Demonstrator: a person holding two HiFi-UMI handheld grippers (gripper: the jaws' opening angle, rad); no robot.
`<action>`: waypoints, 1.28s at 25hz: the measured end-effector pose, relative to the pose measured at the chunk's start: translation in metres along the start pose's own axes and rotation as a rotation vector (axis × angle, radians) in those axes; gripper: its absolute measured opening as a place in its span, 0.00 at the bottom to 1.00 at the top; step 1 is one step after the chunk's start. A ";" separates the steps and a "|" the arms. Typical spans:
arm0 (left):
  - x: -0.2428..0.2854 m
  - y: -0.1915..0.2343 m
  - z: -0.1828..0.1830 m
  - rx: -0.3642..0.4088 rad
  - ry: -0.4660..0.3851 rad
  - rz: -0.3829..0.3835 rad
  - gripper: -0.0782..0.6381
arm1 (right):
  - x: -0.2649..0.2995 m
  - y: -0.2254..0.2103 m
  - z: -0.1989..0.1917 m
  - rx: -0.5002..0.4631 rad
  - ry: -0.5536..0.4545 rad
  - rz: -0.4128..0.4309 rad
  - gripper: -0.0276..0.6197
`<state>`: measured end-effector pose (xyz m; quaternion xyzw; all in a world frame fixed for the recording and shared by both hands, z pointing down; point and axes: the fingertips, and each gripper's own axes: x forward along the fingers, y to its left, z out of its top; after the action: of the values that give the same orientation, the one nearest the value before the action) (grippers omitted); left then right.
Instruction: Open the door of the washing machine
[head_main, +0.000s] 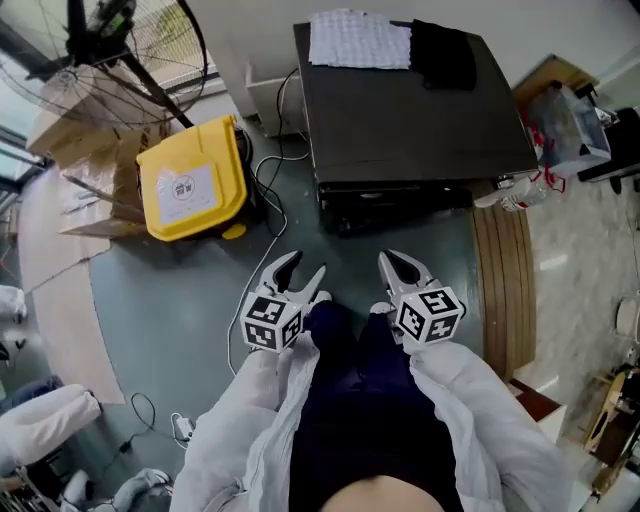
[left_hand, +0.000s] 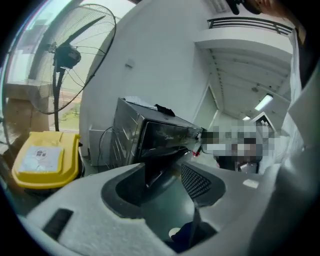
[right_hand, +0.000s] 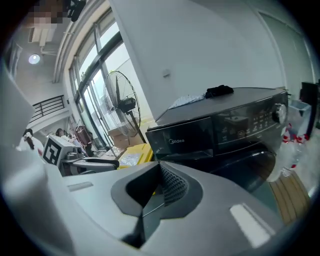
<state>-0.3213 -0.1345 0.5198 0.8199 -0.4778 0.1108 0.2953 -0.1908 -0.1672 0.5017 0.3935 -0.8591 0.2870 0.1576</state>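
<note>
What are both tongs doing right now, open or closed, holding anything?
Left tongs: open, empty.
Right tongs: open, empty.

In the head view the washing machine (head_main: 410, 120) shows mostly its top, its front face hidden; in the right gripper view the right gripper (right_hand: 159, 184) covers the door (right_hand: 247, 164) at its lower part, and the panel markings (right_hand: 252, 119) are too small to read
</note>
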 end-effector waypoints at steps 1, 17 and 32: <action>0.006 0.001 -0.002 0.023 0.024 -0.031 0.41 | -0.001 -0.003 -0.003 0.017 -0.002 -0.028 0.05; 0.127 -0.005 -0.076 0.355 0.301 -0.326 0.37 | -0.007 -0.056 -0.069 0.257 -0.023 -0.313 0.05; 0.251 0.022 -0.139 0.430 0.395 -0.184 0.33 | -0.018 -0.122 -0.132 0.401 -0.019 -0.397 0.05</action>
<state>-0.1956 -0.2409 0.7553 0.8660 -0.3004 0.3396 0.2108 -0.0792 -0.1395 0.6412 0.5799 -0.6929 0.4109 0.1216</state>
